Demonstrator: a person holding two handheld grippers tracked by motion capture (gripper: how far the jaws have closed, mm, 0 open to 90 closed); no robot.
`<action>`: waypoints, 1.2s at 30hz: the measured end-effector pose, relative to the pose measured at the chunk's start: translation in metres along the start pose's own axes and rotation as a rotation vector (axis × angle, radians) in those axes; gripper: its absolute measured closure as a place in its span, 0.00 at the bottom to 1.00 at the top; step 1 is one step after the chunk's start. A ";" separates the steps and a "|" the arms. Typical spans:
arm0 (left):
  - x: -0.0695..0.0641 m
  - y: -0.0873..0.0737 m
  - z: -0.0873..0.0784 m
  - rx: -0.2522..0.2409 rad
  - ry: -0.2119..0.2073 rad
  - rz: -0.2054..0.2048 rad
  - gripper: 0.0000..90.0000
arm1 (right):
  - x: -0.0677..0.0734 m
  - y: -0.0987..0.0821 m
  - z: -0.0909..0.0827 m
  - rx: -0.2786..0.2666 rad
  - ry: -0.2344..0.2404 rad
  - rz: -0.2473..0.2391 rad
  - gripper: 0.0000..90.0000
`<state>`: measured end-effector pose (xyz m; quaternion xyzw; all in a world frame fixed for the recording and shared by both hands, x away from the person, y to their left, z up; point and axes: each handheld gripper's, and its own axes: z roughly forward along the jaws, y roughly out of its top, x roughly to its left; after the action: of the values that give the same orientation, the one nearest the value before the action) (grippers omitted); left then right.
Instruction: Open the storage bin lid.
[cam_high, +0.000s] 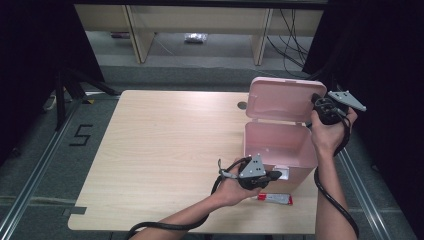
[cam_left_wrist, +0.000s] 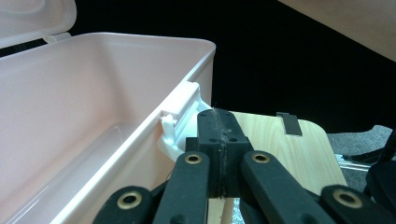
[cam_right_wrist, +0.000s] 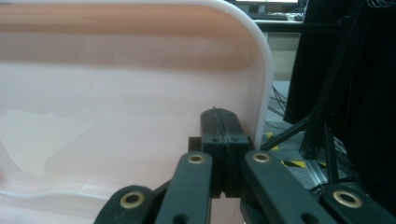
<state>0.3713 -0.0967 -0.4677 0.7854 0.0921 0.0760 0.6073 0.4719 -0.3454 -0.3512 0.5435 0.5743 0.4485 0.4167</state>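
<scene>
A pink plastic box (cam_high: 280, 142) stands open at the table's right side, its lid (cam_high: 285, 100) raised upright behind it. Its inside (cam_left_wrist: 70, 126) looks empty. My left gripper (cam_high: 276, 175) is at the box's front wall with its jaws shut and nothing between them. In the left gripper view the tips of the left gripper (cam_left_wrist: 219, 119) lie just beside the white latch (cam_left_wrist: 180, 116). My right gripper (cam_high: 316, 101) is held high at the lid's right edge. Its jaws are also shut and empty, and the right gripper (cam_right_wrist: 224, 116) sits close against the lid's inner face (cam_right_wrist: 116, 84).
A small red and white tube (cam_high: 275, 198) lies on the wooden table (cam_high: 165, 150) just in front of the box. A round cable hole (cam_high: 242, 105) sits near the table's far edge. Black curtains flank both sides, and desk legs and cables stand beyond.
</scene>
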 end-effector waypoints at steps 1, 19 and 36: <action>0.000 0.000 0.000 -0.001 0.000 -0.001 1.00 | 0.000 0.000 0.000 0.003 0.000 0.001 1.00; 0.000 0.000 0.001 -0.003 -0.002 -0.002 1.00 | -0.002 0.003 0.010 0.026 0.002 -0.020 1.00; 0.000 0.001 0.000 0.003 0.000 0.000 1.00 | 0.001 -0.008 0.021 0.096 -0.010 -0.009 1.00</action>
<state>0.3711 -0.0970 -0.4672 0.7865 0.0921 0.0758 0.6060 0.4900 -0.3430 -0.3646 0.5625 0.5955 0.4156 0.3952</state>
